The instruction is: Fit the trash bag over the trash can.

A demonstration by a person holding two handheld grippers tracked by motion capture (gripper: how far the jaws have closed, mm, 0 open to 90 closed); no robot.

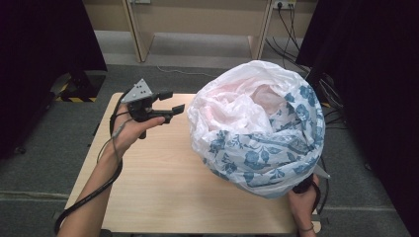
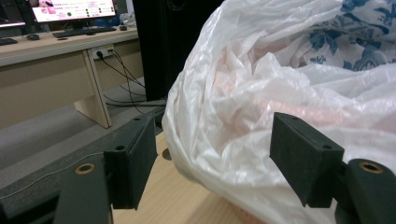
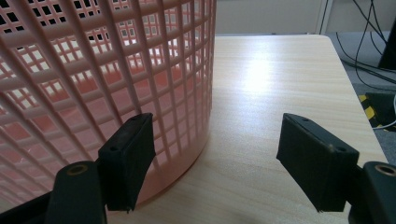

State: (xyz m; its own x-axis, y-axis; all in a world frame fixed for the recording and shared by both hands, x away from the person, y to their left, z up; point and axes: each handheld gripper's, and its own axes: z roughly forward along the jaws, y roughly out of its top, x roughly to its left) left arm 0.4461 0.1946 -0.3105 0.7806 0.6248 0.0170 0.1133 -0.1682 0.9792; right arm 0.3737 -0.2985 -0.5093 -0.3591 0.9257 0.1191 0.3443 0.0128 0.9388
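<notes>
Where open left tool (image 2: 212, 163) points, plastic bag (image 2: 261, 102) just beyond.

Bare table (image 1: 163, 187) left of the bulky bag-draped basket (image 1: 257, 128); tight strip on its right.

Glossy crinkled plastic bag (image 1: 257, 123); pink plastic lattice basket (image 3: 93, 70); matt wood table (image 1: 158, 182).

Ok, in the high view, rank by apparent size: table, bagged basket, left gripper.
1. Wooden table, largest.
2. Plastic bag over the basket, though it stands nearer the camera.
3. Left gripper, smallest, jaws open.
</notes>
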